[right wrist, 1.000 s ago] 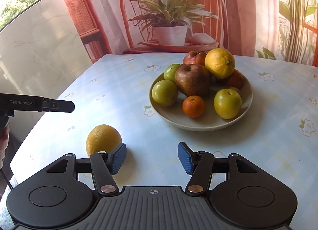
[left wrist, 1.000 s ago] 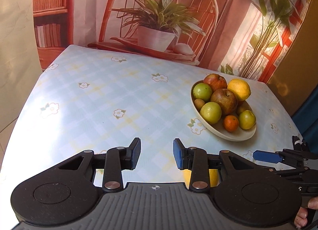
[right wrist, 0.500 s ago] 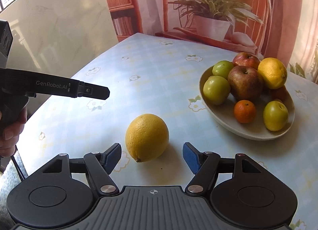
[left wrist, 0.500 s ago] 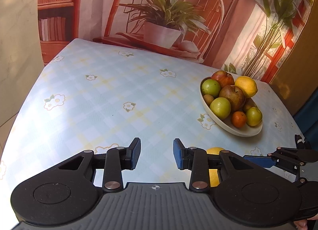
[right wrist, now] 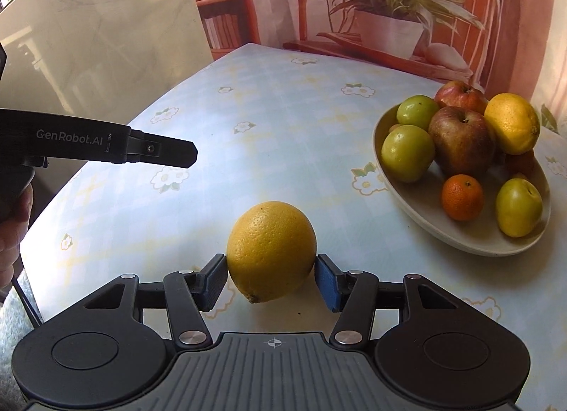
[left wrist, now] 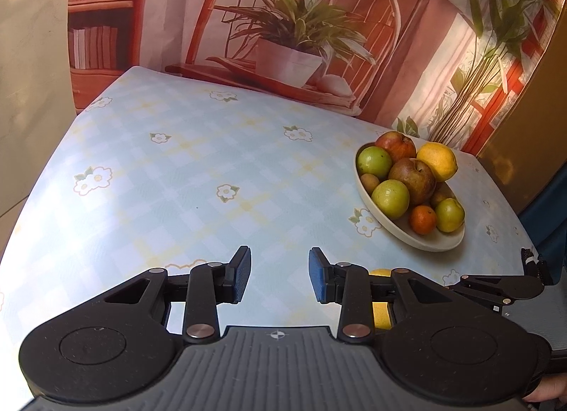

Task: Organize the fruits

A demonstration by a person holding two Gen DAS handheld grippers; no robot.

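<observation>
A yellow lemon (right wrist: 271, 249) lies on the tablecloth between the pads of my right gripper (right wrist: 271, 281). The jaws are open and flank the lemon closely on both sides; I cannot tell if the pads touch it. In the left wrist view the lemon (left wrist: 381, 308) is mostly hidden behind the gripper body. A cream bowl (right wrist: 418, 212) at the right holds apples, green fruits, a lemon and a small orange; it also shows in the left wrist view (left wrist: 425, 239). My left gripper (left wrist: 280, 278) is open and empty over the table, seen from the side in the right wrist view (right wrist: 177, 154).
The table (left wrist: 198, 177) has a light blue checked cloth with flowers. A backdrop with a printed chair and potted plant (left wrist: 290, 56) stands behind its far edge. A beige wall (right wrist: 106, 38) lies to the left.
My right gripper has swung left from facing the bowl and moved onto the lemon, which now sits between its pads. The jaws have narrowed a little. The left gripper shifted slightly and stays open.
</observation>
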